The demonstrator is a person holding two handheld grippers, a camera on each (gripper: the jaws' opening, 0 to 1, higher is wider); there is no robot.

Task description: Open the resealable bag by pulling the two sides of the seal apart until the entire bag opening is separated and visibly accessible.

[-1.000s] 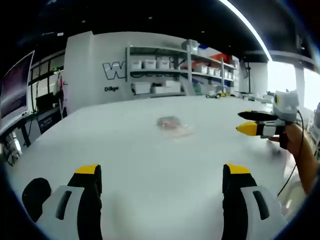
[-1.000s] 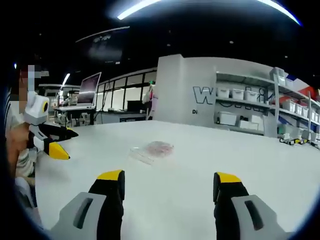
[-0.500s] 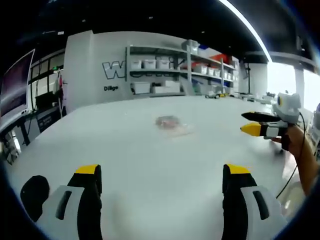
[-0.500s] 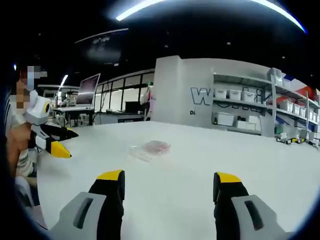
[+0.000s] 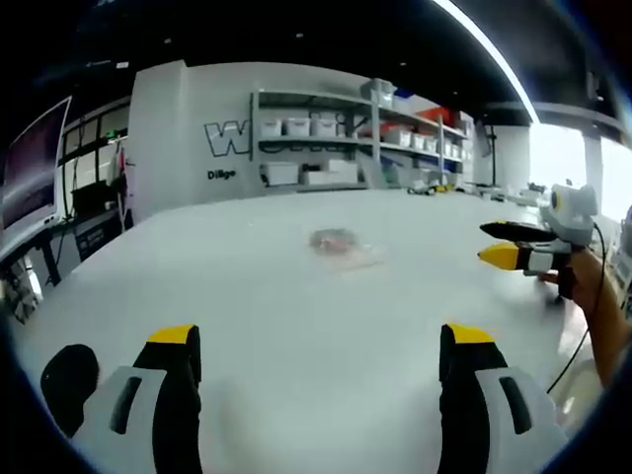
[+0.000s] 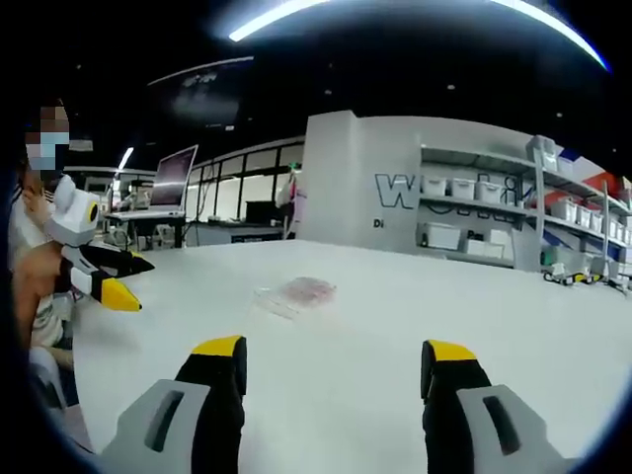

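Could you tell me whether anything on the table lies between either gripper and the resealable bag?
Nothing visible does. The resealable bag lies flat on the white table, with bare tabletop between it and the open left gripper. In the right gripper view, the stretch from the open right gripper to the bag is equally bare.

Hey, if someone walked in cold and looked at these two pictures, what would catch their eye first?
Probably the small clear resealable bag with something pinkish inside, lying alone mid-way across the big white table. Next, the yellow-tipped jaws of the left gripper and right gripper, both open and well short of the bag.
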